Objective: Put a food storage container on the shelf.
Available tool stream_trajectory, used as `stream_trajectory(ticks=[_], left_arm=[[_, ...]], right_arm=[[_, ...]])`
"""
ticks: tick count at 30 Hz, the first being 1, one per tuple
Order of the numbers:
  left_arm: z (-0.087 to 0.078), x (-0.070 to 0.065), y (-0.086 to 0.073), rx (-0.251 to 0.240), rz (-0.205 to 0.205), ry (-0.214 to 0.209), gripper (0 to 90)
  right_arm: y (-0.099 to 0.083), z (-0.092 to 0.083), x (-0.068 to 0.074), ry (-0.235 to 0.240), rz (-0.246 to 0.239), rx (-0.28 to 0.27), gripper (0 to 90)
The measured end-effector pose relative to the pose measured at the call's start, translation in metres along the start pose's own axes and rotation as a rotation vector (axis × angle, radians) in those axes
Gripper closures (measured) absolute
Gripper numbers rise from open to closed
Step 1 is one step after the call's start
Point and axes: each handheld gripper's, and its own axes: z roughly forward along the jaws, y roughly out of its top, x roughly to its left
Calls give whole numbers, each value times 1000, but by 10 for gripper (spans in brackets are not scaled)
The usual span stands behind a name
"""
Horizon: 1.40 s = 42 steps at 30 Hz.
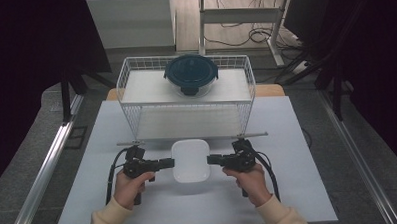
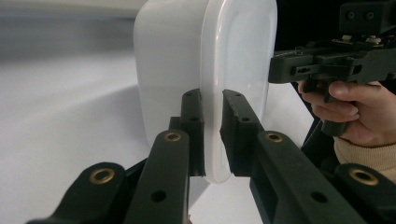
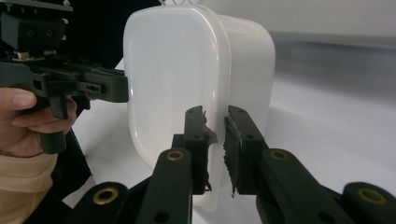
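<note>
- I see the tabletop [image 1: 309,198] filling the lower half of the high view, with a white wire rack [image 1: 186,100] at its far edge in the upper middle, open side towards me.
- On the rack's top shelf sits a round dark-lidded container [image 1: 191,74], upper centre of the frame; the lower shelf looks bare.
- My white lidded box [image 1: 190,161] stands on the tabletop in the lower centre, just in front of the rack's lower shelf. It is only a little longer front to back than it is wide.
- The box lies squarely between my two hands: left claw [image 1: 169,163] at its left side, right claw [image 1: 211,160] at its right, equally near, each pointing inward along the same level line.
- In the left gripper view the left claw [image 2: 213,135] is clamped on the projecting lid rim, one pad on either face.
- In the right gripper view the right claw [image 3: 215,149] is clenched on the opposite rim in the same way; its pads look frayed.
- I judge the coming move turns on that symmetry: lift both sides evenly, then carry the box straight up-frame towards the rack.
</note>
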Motion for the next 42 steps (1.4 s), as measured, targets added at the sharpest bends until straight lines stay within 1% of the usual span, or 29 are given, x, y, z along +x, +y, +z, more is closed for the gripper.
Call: stream_trajectory(ticks=[1,3,5,6,12,17,24,28,30,34,42], left_arm=[[-2,-2,1,-4,10,2,803],[-4,-6,2,-10,37,12,803],[-6,-10,3,-17,50,20,803],[-6,-11,4,-20,50,17,803],[-9,-16,6,-30,65,10,804],[-14,-22,11,-38,85,7,804],[-20,-31,18,-56,113,0,805],[-22,-34,25,-67,122,-6,805],[-24,-37,28,-70,133,-6,805],[-28,-44,37,-76,158,1,805],[-34,-57,52,-89,183,12,805]], right_arm=[[1,-1,1,0,-2,-2,792],[2,-4,5,-3,-24,-15,792],[4,-7,9,-13,-49,-25,791],[4,-8,11,-18,-60,-29,791],[7,-15,16,-19,-83,-45,791],[10,-19,21,-18,-96,-58,791],[18,-29,30,-19,-133,-85,791],[24,-33,32,-16,-150,-99,792],[28,-36,34,-13,-158,-107,792],[34,-41,37,-10,-167,-125,792],[45,-49,42,-6,-182,-154,792]])
